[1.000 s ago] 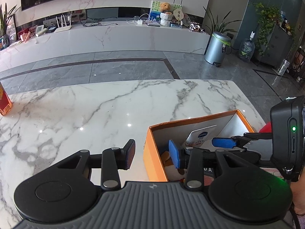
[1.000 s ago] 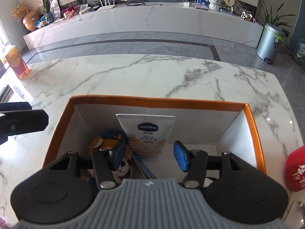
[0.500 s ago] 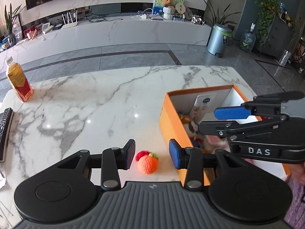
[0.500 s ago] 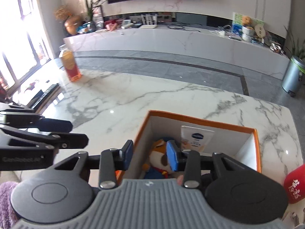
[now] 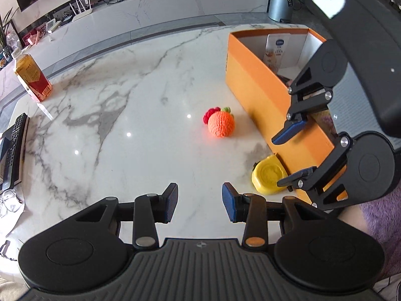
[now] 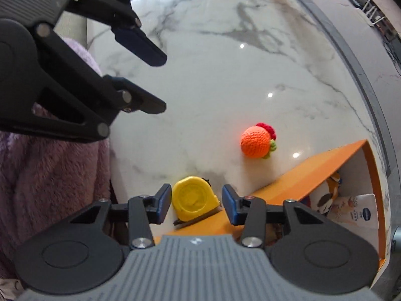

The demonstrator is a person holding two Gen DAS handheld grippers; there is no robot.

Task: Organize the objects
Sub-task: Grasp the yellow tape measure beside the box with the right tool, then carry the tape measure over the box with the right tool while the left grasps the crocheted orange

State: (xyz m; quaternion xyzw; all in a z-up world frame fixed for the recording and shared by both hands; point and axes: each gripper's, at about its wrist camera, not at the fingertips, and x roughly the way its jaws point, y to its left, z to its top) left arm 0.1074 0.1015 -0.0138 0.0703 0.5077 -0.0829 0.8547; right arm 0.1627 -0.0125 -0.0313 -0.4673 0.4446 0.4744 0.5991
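Note:
An orange box [image 5: 260,90] stands on the marble table; a Vaseline tube [image 5: 274,50] and a plush toy [image 6: 325,195] lie inside. A yellow tape measure [image 6: 193,202] lies against the box's outer wall, also in the left wrist view [image 5: 269,175]. An orange crocheted ball [image 5: 221,125] with red and green trim lies on the table, also in the right wrist view [image 6: 257,141]. My right gripper [image 6: 197,203] is open with the tape measure between its fingers, not closed on it. My left gripper [image 5: 200,202] is open and empty above bare table.
A drink bottle with a red and yellow label [image 5: 31,77] stands at the far left. A remote control [image 5: 13,150] and glasses [image 5: 10,200] lie at the left edge. A purple fleece sleeve [image 6: 50,175] is at the table's near side.
Both grippers have pulled back from the box. The right gripper has swung left and down over the tape measure. The left view now shows the ball farther ahead and the tape measure.

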